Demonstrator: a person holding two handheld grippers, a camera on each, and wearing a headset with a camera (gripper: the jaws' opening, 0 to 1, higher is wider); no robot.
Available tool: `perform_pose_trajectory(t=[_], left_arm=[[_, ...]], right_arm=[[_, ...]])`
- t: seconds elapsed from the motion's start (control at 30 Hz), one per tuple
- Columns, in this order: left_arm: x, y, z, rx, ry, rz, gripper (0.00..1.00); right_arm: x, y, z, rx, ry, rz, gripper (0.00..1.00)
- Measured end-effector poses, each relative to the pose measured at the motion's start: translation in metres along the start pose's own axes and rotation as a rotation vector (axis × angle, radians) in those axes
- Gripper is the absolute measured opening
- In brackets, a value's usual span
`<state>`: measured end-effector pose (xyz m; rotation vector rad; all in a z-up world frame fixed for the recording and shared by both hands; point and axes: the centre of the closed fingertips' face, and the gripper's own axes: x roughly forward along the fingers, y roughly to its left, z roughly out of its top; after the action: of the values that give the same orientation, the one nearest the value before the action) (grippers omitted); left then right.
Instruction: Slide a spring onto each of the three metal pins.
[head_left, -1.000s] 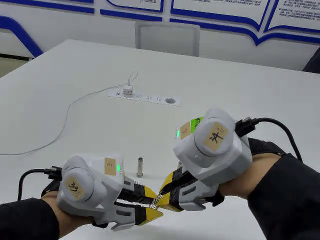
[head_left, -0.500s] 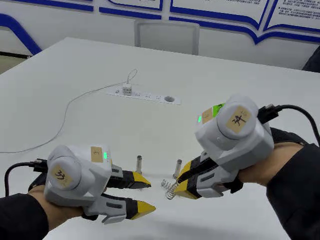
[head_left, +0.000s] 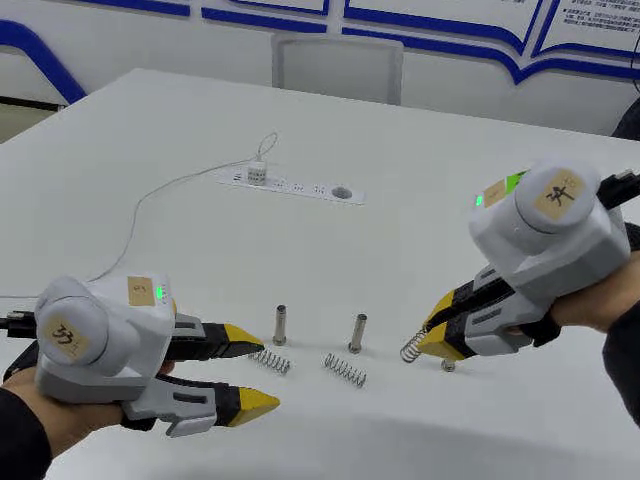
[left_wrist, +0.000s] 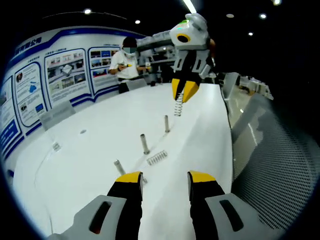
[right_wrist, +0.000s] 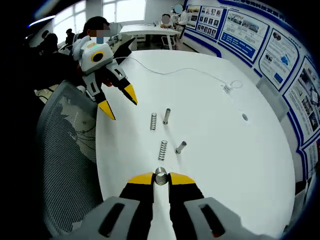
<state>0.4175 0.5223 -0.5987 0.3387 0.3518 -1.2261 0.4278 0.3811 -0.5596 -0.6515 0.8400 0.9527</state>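
In the head view the right gripper (head_left: 432, 338) sits at the right of the frame, its yellow-tipped jaws pinched together on a spring (head_left: 413, 347) that sticks out from the tips toward the lower left. The right gripper view shows the same coil end-on, squeezed between the two tips at the bottom centre.

The left gripper (head_left: 250, 370) is at the lower left, jaws spread apart with nothing between them. Its upper tip is just beside a loose spring (head_left: 270, 360) lying flat on the white table (head_left: 150, 130). A second loose spring (head_left: 345, 369) lies to the right of it, near the bottom centre.

Two metal pins stand upright just above those springs: the left pin (head_left: 280, 325) and the middle pin (head_left: 357, 332). None of the pins carries a spring. The third pin (head_left: 449, 365) shows as a small metal stub just below the right gripper, to the right of the held spring. In the left gripper view all three pins run in a row up the middle, and the held spring hangs just above the farthest one.

Toward the upper middle of the head view a power strip (head_left: 290, 190) lies flat, with a thin white cable (head_left: 150, 197) trailing to the left edge.
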Motion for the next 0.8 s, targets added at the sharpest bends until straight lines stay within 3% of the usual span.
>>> perform_pose_trajectory(t=[0.13,0.43,0.6,0.8], left_arm=[[-0.005,0.004,0.000,-0.020,-0.008,0.025,0.38],[-0.005,0.000,-0.001,-0.041,-0.013,0.034,0.39],[-0.004,-0.001,-0.001,-0.052,-0.020,0.038,0.40],[-0.004,-0.001,-0.002,-0.053,-0.019,0.037,0.40]], right_arm=[[-0.007,-0.013,-0.007,0.010,0.024,-0.024,0.12],[-0.016,-0.047,-0.024,0.030,0.092,-0.089,0.12],[-0.014,-0.060,-0.036,0.046,0.139,-0.100,0.12],[-0.001,-0.067,-0.046,0.064,0.180,-0.075,0.12]])
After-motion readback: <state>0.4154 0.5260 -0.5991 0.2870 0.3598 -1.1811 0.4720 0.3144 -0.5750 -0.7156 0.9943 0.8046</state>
